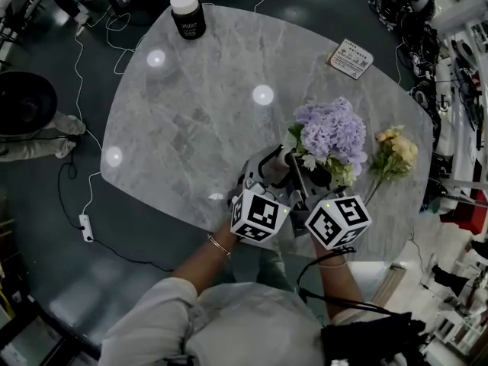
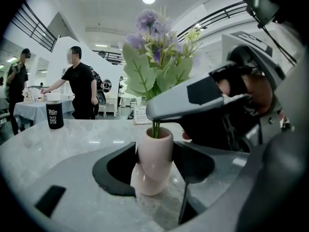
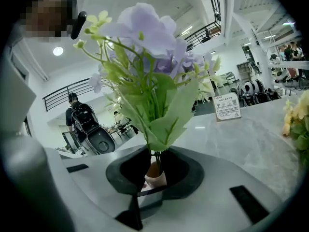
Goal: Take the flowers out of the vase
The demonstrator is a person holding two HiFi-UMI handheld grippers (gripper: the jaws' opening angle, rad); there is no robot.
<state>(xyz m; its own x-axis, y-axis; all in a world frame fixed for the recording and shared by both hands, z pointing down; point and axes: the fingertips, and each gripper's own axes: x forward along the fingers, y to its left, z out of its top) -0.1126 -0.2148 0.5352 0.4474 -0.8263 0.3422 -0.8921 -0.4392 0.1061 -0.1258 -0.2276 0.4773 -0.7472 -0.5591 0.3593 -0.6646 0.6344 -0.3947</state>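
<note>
The purple flowers (image 1: 332, 132) are a fake-looking lilac bunch, a puffy head of small blooms with big pale-green leaves underneath, sitting right of centre in the head view. Their thin green stems (image 2: 156, 128) go straight down into a small pale-pink vase (image 2: 155, 153), which has a rounded, slightly twisted body and a plain open mouth. It stands upright on the grey marble table (image 1: 198, 120), near the lower edge. As far as the pictures show, that one bunch is all the vase holds.

The left gripper (image 1: 267, 166) has its jaws spread wide but clamped on the vase body, one black pad against each side. The right gripper (image 3: 154, 170) comes in just above the vase mouth. Its jaws are nearly together and pinch the stems right under the lowest leaves.

A second bunch, the yellow flowers (image 1: 396, 152), isn't in any container. It lies flat on the table just right of the purple one, with its stem pointing toward the lower edge.

Upper left in the head view there's a black jar (image 1: 187, 14) with a white lid on it, so what's inside can't be seen. A small printed card (image 1: 351, 58) stands near the upper right edge of the table.
</note>
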